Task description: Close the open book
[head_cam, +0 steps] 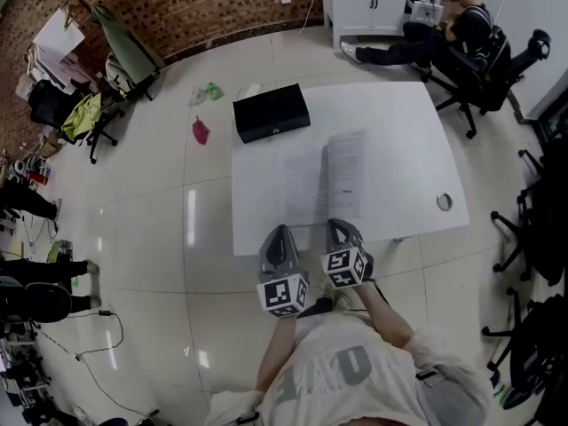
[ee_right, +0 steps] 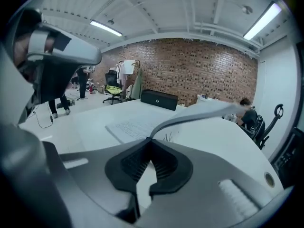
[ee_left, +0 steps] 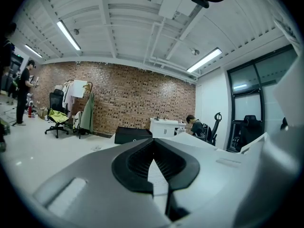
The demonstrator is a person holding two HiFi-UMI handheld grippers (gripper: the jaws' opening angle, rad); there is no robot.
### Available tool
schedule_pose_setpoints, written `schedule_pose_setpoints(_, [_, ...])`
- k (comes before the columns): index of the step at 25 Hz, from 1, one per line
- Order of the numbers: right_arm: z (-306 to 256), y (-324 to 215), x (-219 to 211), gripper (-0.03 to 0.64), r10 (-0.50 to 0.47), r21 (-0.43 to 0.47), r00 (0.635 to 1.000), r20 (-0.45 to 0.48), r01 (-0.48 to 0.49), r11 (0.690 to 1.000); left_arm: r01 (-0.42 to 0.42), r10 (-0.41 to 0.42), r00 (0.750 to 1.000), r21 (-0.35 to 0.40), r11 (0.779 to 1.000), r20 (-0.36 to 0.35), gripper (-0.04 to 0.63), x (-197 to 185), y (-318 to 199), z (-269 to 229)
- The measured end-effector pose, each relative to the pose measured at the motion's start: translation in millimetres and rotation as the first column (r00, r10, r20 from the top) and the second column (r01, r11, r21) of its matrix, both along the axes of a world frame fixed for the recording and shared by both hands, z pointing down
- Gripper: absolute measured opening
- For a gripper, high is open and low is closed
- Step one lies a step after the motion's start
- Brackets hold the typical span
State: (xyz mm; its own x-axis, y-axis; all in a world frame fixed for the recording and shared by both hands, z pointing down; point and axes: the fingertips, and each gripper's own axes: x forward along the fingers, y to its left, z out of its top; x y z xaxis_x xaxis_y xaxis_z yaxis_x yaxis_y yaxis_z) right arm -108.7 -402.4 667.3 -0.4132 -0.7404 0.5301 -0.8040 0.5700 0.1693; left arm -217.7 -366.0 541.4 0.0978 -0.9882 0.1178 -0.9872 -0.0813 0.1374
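White table (head_cam: 404, 127): book (head_cam: 306, 185) lies open; R tongs (head_cam: 336, 224) pinch its lifted page (head_cam: 348, 171), L tongs (head_cam: 281, 230) beside, closed

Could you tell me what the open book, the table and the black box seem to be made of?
Book: paper, matte white printed pages; the lifted half curves. Table: smooth white top with slight sheen, probably laminate. Box: plain black, perhaps plastic or card.
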Motion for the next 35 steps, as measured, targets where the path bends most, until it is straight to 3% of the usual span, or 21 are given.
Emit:
schedule_pose_setpoints(6, [9.4,0.9,-16.4,0.003,-0.053,-0.021,0.998,-0.027,0.053,0.998,0.026,-0.026,1.000,-0.006,1.000,-0.003,0.009,-11.9,0.4,1.2])
schedule_pose_setpoints(10, [27.3,6.1,-28.1,0.002,-0.108,-0.081,0.992,-0.067,0.102,0.991,0.032,-0.032,0.999,-0.010,0.999,-0.005,0.009,-16.2,-0.4,0.8])
schedule_pose_setpoints(14, [36.3,11.6,-22.8,0.003,-0.106,-0.105,0.992,-0.074,0.098,0.990,0.042,-0.042,0.999,-0.010,0.999,-0.011,0.009,-21.8,-1.3,1.7])
schedule_pose_setpoints(18, [14.3,2.8,-13.0,0.003,-0.070,-0.056,0.997,-0.015,0.069,0.996,0.041,-0.041,0.999,-0.014,0.999,-0.019,0.009,-19.9,-6.4,4.2])
schedule_pose_setpoints(21, [-19.7,-11.9,5.5,0.005,0.021,-0.022,0.989,0.149,-0.017,1.000,0.027,-0.027,0.999,-0.006,1.000,-0.021,0.009,-12.5,-12.1,4.2])
schedule_pose_setpoints(24, [-69.6,-28.8,34.9,0.005,0.133,-0.006,0.927,0.352,-0.140,0.990,0.016,-0.016,1.000,0.018,1.000,-0.022,0.009,-7.8,-17.3,-5.6])
schedule_pose_setpoints(28, [-120.3,-36.8,73.9,0.005,0.216,-0.045,0.799,0.562,-0.231,0.972,-0.001,0.002,1.000,0.069,0.998,-0.021,0.009,-2.6,-23.1,-27.1])
schedule_pose_setpoints(32, [-149.4,-26.4,111.8,0.005,0.264,-0.030,0.717,0.645,-0.321,0.947,-0.019,0.021,1.000,0.106,0.994,-0.015,0.012,7.1,-22.4,-44.9])
schedule_pose_setpoints(35, [-157.2,-13.5,129.0,0.005,0.274,-0.027,0.692,0.667,-0.346,0.938,-0.024,0.025,1.000,0.124,0.992,-0.011,0.012,16.4,-16.0,-52.8])
